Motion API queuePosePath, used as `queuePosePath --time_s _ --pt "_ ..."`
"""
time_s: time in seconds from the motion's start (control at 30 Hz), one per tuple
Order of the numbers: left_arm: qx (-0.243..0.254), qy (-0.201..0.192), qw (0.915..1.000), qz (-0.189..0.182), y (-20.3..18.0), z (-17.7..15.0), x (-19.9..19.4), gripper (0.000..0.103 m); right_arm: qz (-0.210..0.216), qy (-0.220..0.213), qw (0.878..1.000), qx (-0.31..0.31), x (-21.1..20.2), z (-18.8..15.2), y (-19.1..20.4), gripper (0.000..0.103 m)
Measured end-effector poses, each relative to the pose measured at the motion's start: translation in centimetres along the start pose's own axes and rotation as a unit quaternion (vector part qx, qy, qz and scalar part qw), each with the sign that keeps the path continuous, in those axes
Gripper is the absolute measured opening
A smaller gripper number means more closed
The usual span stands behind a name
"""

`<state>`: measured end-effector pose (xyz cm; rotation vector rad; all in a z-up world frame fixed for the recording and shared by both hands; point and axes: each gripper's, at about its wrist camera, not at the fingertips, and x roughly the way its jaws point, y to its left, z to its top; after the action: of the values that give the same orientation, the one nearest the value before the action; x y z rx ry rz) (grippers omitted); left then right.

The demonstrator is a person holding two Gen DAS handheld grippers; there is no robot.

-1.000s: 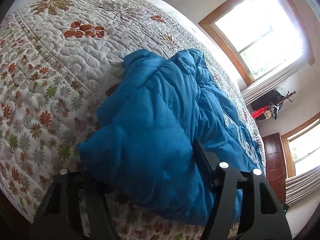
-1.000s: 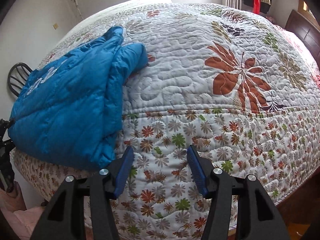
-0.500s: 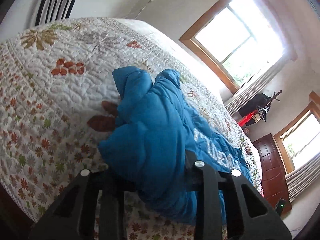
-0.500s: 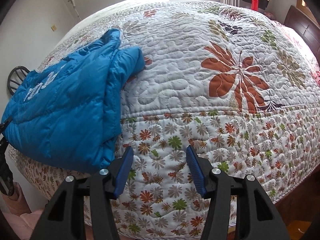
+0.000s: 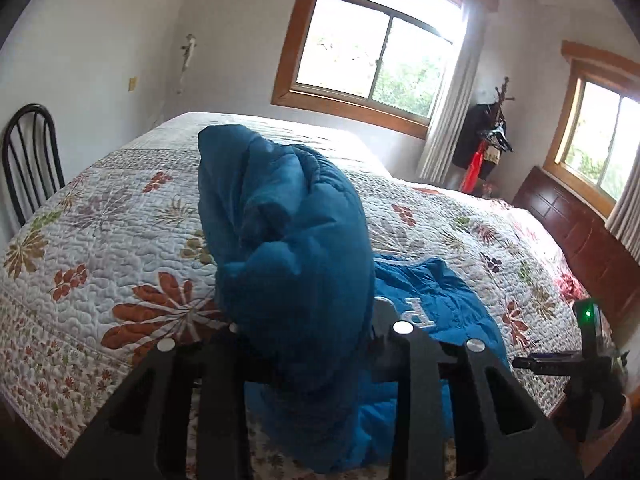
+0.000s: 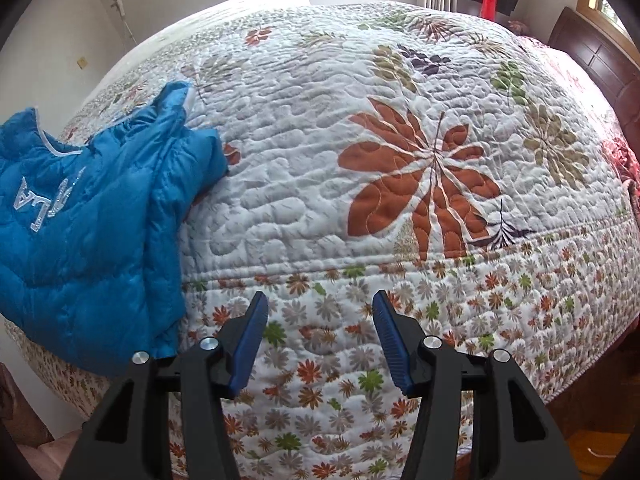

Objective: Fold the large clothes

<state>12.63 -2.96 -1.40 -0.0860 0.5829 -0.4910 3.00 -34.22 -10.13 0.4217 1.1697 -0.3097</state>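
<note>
Left gripper (image 5: pixel 304 344) clamps blue puffer jacket (image 5: pixel 288 248), jaws easing slightly apart; fold-over lift under way. Right gripper (image 6: pixel 318 336) gapes empty; next, carry toward two o'clock.

The blue jacket (image 5: pixel 296 248) hides the left hand-held gripper (image 5: pixel 304 344) fingertips.
</note>
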Motion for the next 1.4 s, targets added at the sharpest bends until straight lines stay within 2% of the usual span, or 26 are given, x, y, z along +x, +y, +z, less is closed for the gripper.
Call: queuePosePath --time_s 0.27,0.37,0.47,0.57,0.77,0.9,0.93,1.1,1.2,1.3,1.4 --pt "0.064 0.040 0.9961 -0.046 -5.7 -0.9 3.3 0.033 0.015 0.011 1.000 -0.007 1.4 1.1 0.4 0.055" --pt "0.092 0.074 0.9915 -0.054 -7.7 -2.4 5.8 0.036 0.024 0.019 1.000 -0.004 2.2 0.9 0.1 0.055" --pt "0.109 0.132 0.9826 -0.070 -9.1 -4.3 9.1 0.040 0.025 0.016 1.000 -0.004 2.4 0.8 0.1 0.056" --pt "0.120 0.141 0.9805 -0.067 -9.5 -5.3 9.9 0.043 0.023 0.015 1.000 -0.008 2.5 0.8 0.2 0.057" --pt "0.105 0.148 0.9799 -0.082 -8.7 -4.9 9.3 0.048 0.024 0.014 1.000 -0.006 2.8 0.7 0.2 0.057" --pt "0.099 0.151 0.9760 -0.122 -8.9 -4.3 7.7 0.071 0.027 0.015 1.000 -0.003 2.7 0.8 0.2 0.057" --pt "0.099 0.150 0.9753 -0.129 -8.7 -4.0 7.1 0.073 0.028 0.015 0.999 -0.002 2.6 0.8 0.1 0.057" --pt "0.065 0.160 0.9690 -0.176 -6.5 -2.9 4.1 0.078 0.031 0.013 0.999 -0.002 1.8 0.9 0.2 0.057" --pt "0.035 0.146 0.9673 -0.204 -4.3 -1.7 1.7 0.080 0.028 0.003 1.000 -0.011 0.6 0.9 1.1 0.057" --pt "-0.006 0.117 0.9711 -0.208 -0.9 -0.4 0.2 0.085 0.029 -0.017 0.999 -0.024 -1.2 1.1 2.3 0.057" --pt "-0.056 0.111 0.9774 -0.171 3.0 0.7 0.9 0.085 0.035 -0.035 0.998 -0.039 -3.0 1.3 3.8 0.057"
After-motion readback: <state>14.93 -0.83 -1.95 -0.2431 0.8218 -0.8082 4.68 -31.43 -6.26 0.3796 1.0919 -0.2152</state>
